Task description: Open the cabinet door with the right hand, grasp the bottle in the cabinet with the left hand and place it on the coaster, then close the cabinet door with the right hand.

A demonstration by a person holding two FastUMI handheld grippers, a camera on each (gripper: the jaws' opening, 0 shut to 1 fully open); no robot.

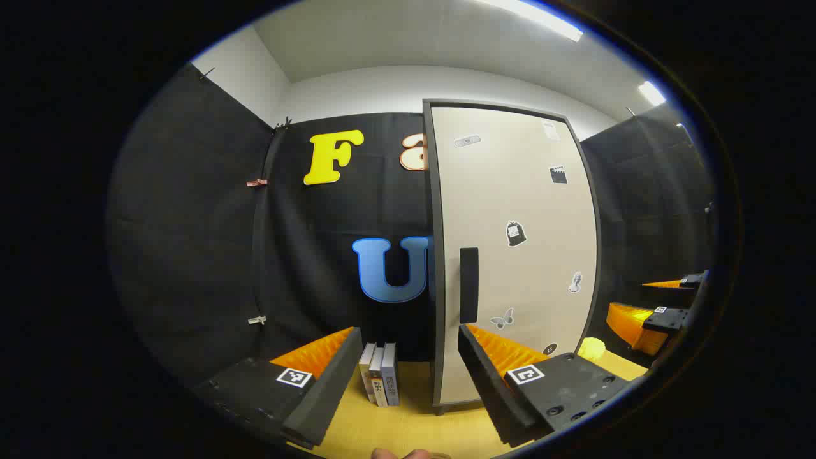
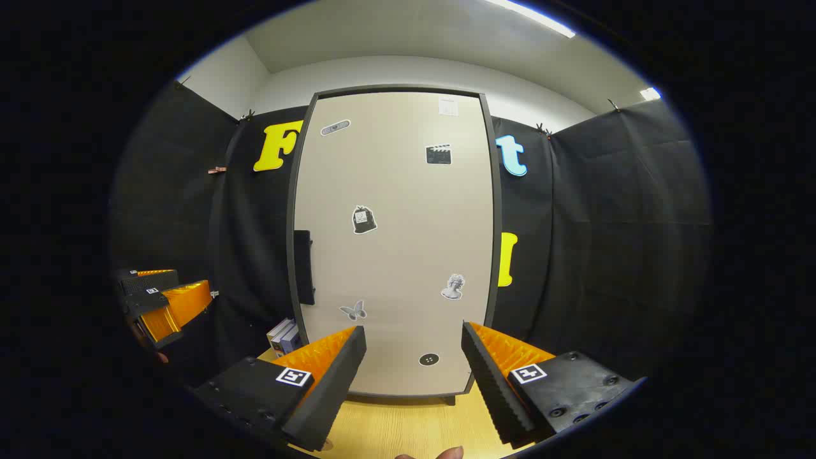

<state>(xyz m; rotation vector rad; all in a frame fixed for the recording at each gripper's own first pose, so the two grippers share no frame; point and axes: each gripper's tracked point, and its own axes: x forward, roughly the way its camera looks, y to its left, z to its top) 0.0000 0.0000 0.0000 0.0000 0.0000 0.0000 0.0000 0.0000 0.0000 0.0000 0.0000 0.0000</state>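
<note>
Your left gripper (image 1: pixel 408 382) is wide open and holds nothing. It touches nothing. Past its two fingers (image 1: pixel 331 376), the wooden table (image 1: pixel 414 433) has three books (image 1: pixel 380 373) standing upright side by side, near the table's back edge and just left of the cabinet.

Your right gripper (image 2: pixel 414 382) is wide open too, with nothing between its fingers (image 2: pixel 491 376). It points straight at the one cabinet door (image 2: pixel 395 255), which is shut and stands apart from the fingers. You can see your left gripper far off at the left edge of the right gripper view, and your right gripper far off at the right edge of the left gripper view.

The door has one dark handle (image 1: pixel 468 285) on its left side, about halfway up. Six small stickers (image 2: pixel 364 220) are on the door. One small yellow thing (image 1: pixel 591 348) sits on the table by the cabinet's right side; you cannot tell what it is. The bottle is hidden behind the shut door.
</note>
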